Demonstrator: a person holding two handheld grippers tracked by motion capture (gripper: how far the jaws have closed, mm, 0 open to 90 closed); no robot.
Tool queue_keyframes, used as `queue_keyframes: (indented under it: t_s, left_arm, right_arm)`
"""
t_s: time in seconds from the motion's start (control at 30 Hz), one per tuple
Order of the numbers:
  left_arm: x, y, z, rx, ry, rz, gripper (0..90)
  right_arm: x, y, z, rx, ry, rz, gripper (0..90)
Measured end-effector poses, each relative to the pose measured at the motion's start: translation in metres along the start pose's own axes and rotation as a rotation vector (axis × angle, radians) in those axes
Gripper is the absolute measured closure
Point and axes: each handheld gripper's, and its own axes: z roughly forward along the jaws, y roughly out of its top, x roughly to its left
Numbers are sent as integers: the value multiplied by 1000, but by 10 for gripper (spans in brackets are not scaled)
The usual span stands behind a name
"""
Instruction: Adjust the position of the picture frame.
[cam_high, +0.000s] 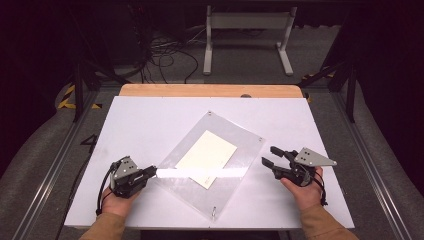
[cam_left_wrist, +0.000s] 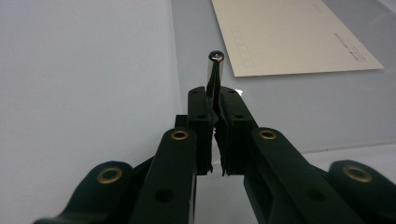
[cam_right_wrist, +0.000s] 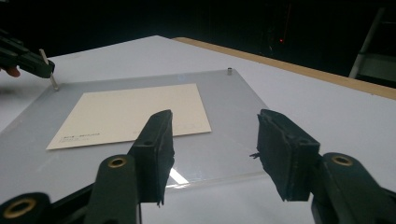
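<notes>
A clear acrylic plate (cam_high: 240, 142) lies at an angle on the white table (cam_high: 150, 120), with a cream card (cam_high: 206, 157) under it. Small metal pins stand at its corners. My left gripper (cam_high: 154, 171) is at the plate's left corner. In the left gripper view its jaws (cam_left_wrist: 215, 91) are pressed together, their tips pinching the foot of the corner pin (cam_left_wrist: 217, 63). My right gripper (cam_high: 268, 154) hovers just off the plate's right corner, open. In the right gripper view, nothing but the plate's edge (cam_right_wrist: 219, 175) shows between its jaws (cam_right_wrist: 212, 126).
Other pins stand at the far corner (cam_high: 209, 113), the right corner (cam_high: 260, 140) and the near corner (cam_high: 214, 212). A wooden strip (cam_high: 210, 90) edges the table's far side. Beyond it are cables and a white frame (cam_high: 247, 35) on the floor.
</notes>
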Motion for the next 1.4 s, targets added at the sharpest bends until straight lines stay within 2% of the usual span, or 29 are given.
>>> queue_keyframes:
  t_s: [0.13, 0.23, 0.37, 0.57, 0.73, 0.87, 0.97, 1.07, 1.17, 1.23, 1.3, 1.4]
  left_arm:
    - [6, 5, 1, -9, 16, 0, 847]
    - [16, 11, 5, -14, 32, 3, 847]
    - [30, 16, 10, -39, 42, -29, 847]
    - [47, 27, 24, -58, 90, -67, 847]
    - [62, 32, 39, -75, 114, -102, 847]
    - [68, 35, 45, -85, 120, -107, 847]
    - [69, 35, 45, -85, 114, -114, 840]
    - [68, 35, 42, -95, 109, -140, 808]
    - [65, 35, 34, -107, 143, -150, 659]
    - [61, 37, 27, -120, 152, -139, 575]
    - [52, 40, 18, -131, 160, -103, 512]
    - [34, 46, 6, -140, 130, -29, 502]
  right_arm:
    - [1, -1, -2, 11, 0, -1, 478]
    - [1, -2, -6, 18, -3, 0, 483]
    - [1, -4, -12, 16, -13, 3, 496]
    - [2, -8, -22, 27, -39, 9, 502]
    - [3, -10, -30, 35, -57, 8, 505]
    - [2, -12, -35, 39, -66, 12, 516]
    - [2, -13, -35, 43, -67, 10, 518]
    - [2, -12, -34, 42, -63, 11, 518]
    - [2, -12, -33, 44, -58, 11, 518]
    - [2, -11, -31, 44, -53, 9, 518]
    - [3, -11, -29, 45, -48, 7, 518]
    - [3, -10, -26, 52, -44, 3, 518]
